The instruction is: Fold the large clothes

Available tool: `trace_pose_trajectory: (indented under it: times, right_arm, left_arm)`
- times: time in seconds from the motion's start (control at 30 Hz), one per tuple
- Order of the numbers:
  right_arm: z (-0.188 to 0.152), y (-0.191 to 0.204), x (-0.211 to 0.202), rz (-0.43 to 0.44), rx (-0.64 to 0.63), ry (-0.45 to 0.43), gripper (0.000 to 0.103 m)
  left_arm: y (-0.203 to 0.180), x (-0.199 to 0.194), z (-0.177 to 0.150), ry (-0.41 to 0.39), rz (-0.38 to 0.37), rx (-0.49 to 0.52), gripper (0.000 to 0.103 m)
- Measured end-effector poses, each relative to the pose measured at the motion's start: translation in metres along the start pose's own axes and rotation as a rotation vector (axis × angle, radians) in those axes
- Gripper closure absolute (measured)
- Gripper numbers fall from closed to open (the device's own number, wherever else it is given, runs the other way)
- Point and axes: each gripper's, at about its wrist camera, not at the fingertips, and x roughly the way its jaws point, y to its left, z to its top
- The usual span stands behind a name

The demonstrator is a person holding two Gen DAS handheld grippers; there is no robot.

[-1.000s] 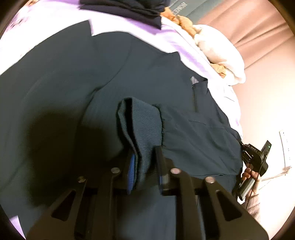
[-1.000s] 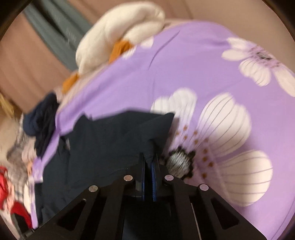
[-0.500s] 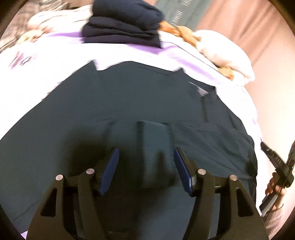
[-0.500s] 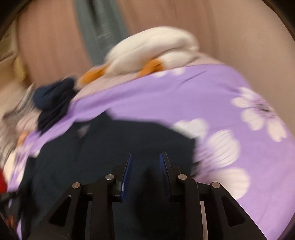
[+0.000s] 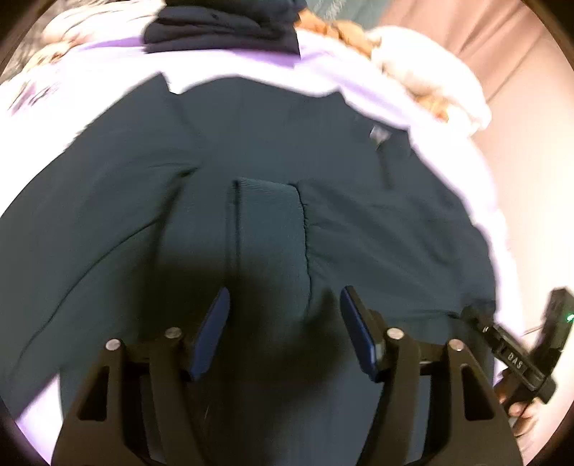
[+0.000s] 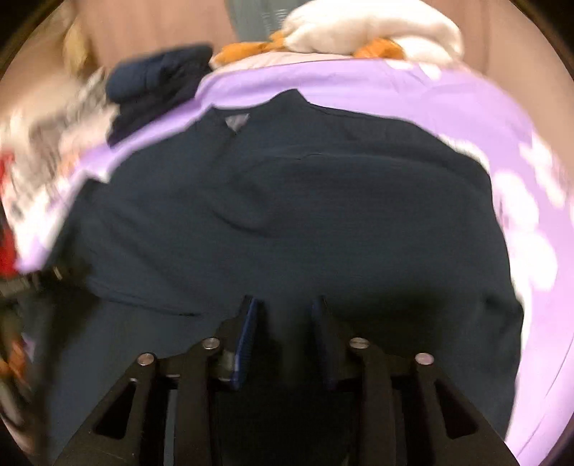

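Both grippers released above the dark garment [image 5: 323, 161] spread on the purple flowered bedsheet [image 6: 448, 93].

I see my left gripper [image 5: 283, 319] with jaws spread, having just been opening; the ribbed cuff [image 5: 269, 229] lies flat beyond the blue pads, untouched. My right gripper [image 6: 283, 322] has jaws partly apart, likewise just opening, with nothing pinched, only cloth below. Around the work area: a folded navy stack [image 5: 222, 25] at the far edge, a white and orange bundle [image 6: 376, 32] beside it, patterned and red laundry [image 6: 46, 143] at the left. Nothing lies on the garment itself.
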Motion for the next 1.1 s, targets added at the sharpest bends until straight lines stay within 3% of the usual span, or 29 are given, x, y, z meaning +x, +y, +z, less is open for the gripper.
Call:
trace_pose_trajectory:
  times: [0.07, 0.13, 0.23, 0.33, 0.5, 0.57, 0.73, 0.93, 1.1]
  right_arm:
    - [-0.01, 0.003, -0.026, 0.119, 0.061, -0.039, 0.045]
    - [-0.028, 0.008, -0.052, 0.195, 0.092, -0.073, 0.04]
    - [-0.059, 0.019, -0.076, 0.252, 0.109, -0.072, 0.035]
    - [-0.092, 0.02, -0.1, 0.309, 0.16, -0.102, 0.028]
    - [-0.111, 0.033, -0.106, 0.393, 0.203, -0.074, 0.025]
    - [-0.112, 0.042, -0.109, 0.415, 0.202, -0.066, 0.025]
    - [-0.109, 0.073, -0.108, 0.548, 0.216, -0.071, 0.024]
    - [-0.117, 0.113, -0.108, 0.536, 0.112, -0.035, 0.024]
    - [-0.123, 0.119, -0.117, 0.503, 0.041, -0.038, 0.024]
  left_arm:
    - [0.017, -0.04, -0.02, -0.067, -0.022, -0.048, 0.014]
    - [0.037, -0.076, -0.045, -0.125, -0.041, -0.105, 0.007]
    - [0.078, -0.123, -0.083, -0.165, -0.05, -0.212, 0.006]
    - [0.135, -0.161, -0.132, -0.174, -0.127, -0.387, 0.006]
    - [0.218, -0.219, -0.205, -0.257, -0.141, -0.661, 0.006]
    - [0.242, -0.231, -0.228, -0.287, -0.183, -0.769, 0.005]
    - [0.26, -0.232, -0.245, -0.318, -0.291, -0.888, 0.005]
    - [0.272, -0.221, -0.236, -0.325, -0.371, -0.932, 0.005]
    - [0.29, -0.208, -0.214, -0.348, -0.415, -0.994, 0.005]
